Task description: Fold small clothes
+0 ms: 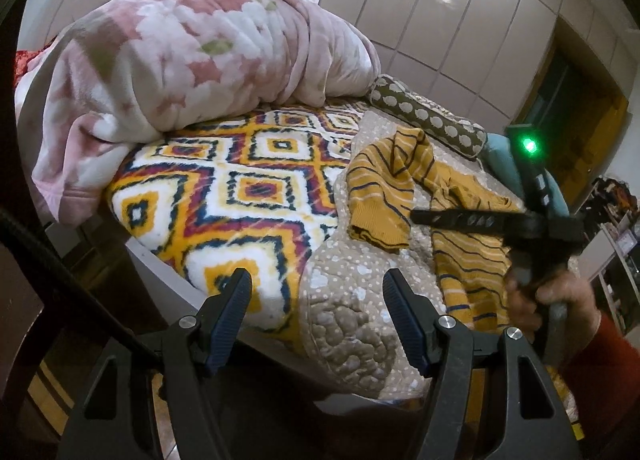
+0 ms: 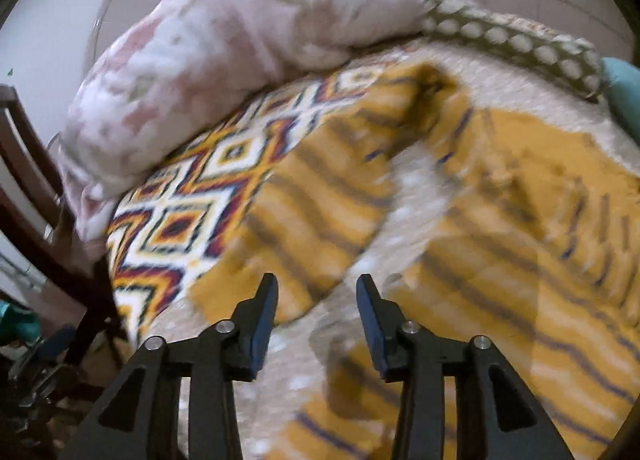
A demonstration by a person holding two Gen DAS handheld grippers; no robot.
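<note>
Mustard striped sweater (crumpled) apparently unlabelled; both jaws apart.

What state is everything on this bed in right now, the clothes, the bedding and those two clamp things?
Left gripper: open, empty, over the bed's edge.
Right gripper: open, empty, above the sweater.
Striped yellow sweater: crumpled, unfolded, sleeve twisted.
Pink floral blanket: bundled in a heap.
Diamond-patterned blanket: spread flat.
Beige dotted quilt: spread under the sweater.
Polka-dot bolster: lying along the far edge.
</note>
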